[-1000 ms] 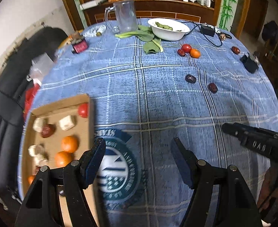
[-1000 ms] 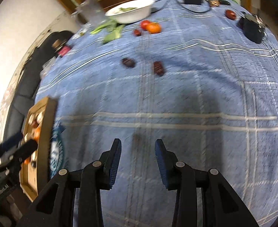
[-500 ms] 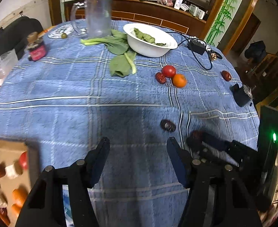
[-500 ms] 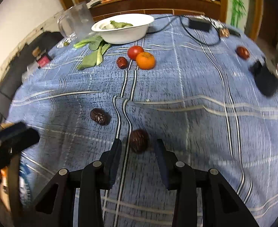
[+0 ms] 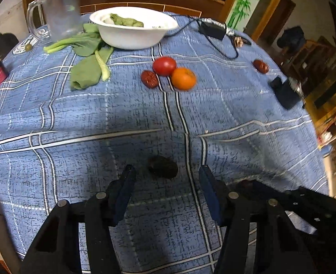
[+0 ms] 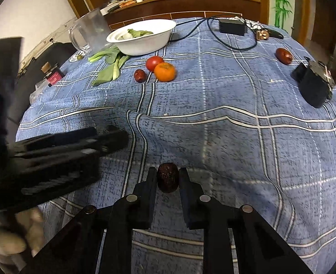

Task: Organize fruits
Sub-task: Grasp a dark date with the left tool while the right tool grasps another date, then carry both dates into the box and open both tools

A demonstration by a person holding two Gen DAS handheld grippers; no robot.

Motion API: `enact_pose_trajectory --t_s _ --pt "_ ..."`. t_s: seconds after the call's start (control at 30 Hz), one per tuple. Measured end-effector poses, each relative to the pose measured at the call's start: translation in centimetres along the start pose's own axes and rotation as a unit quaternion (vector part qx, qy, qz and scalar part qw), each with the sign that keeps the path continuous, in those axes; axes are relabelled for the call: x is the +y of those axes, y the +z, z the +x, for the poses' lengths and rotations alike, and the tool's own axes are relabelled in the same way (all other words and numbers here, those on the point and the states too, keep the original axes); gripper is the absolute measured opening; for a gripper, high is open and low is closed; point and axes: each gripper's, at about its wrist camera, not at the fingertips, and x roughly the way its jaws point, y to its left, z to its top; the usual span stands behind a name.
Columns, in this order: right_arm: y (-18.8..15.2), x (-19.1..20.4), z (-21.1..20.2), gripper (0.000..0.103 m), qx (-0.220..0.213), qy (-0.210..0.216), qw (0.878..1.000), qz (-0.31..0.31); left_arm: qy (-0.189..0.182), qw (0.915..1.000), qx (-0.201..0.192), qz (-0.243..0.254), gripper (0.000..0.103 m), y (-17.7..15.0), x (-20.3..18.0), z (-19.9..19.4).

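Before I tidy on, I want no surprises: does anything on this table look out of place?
Yes. Loose green leafy stalks lie on the blue plaid tablecloth beside the white bowl, not in it. A black adapter's cable trails among the fruit.

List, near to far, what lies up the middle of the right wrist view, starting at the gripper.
right gripper → dark jujube between its fingers → orange → tomato → white bowl of greens
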Motion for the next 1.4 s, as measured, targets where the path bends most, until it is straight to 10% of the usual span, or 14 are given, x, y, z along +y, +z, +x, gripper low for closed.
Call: enact_pose_trajectory --t_s 0.07,0.67,1.1,1.4 --pt "-0.1 -0.2 -0.3 0.020 -0.001 0.000 1.000 0.004 0.015 0.9998 0.002 0.009 0.025 0.0 -0.4 0.1" --pt "-2.8 8.2 -3.2 0.021 0.011 0.065 0.998 -0.016 0.013 0.9949 -0.041 -0.091 0.024 -7.7 7.8 -12.2" --pt "-7.2 24.9 -4.6 0.021 0.049 0.195 0.971 -0.133 0.115 0.9673 -0.041 -0.222 0.025 -21.5 21.7 -22.1" --pt "-7.7 25.2 -4.6 0.021 0.062 0.207 0.971 -0.106 0.108 0.9613 -0.058 -0.246 0.025 -25.0 24.0 -23.7"
